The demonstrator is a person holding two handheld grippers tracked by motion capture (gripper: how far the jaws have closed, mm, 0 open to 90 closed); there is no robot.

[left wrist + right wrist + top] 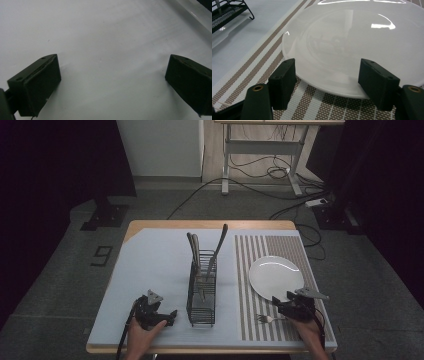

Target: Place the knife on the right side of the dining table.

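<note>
A white plate [276, 276] lies on a brown-striped placemat [255, 250] at the right of the table. My right gripper [283, 298] is at the plate's near rim. In the right gripper view it [327, 65] stands open, jaws on either side of the rim of the plate [352, 37], with nothing clamped. A fork [267, 318] lies on the placemat just left of that hand. My left gripper [167, 316] rests low at the front left, and in its own view it [112, 62] is open over bare mat.
A black wire cutlery rack [201, 295] stands mid-table between the two hands, with tall utensil handles [194, 247] sticking up at its far end. Its corner [227, 12] appears at the top left of the right gripper view. A pale blue mat [150, 265] covers the table's left.
</note>
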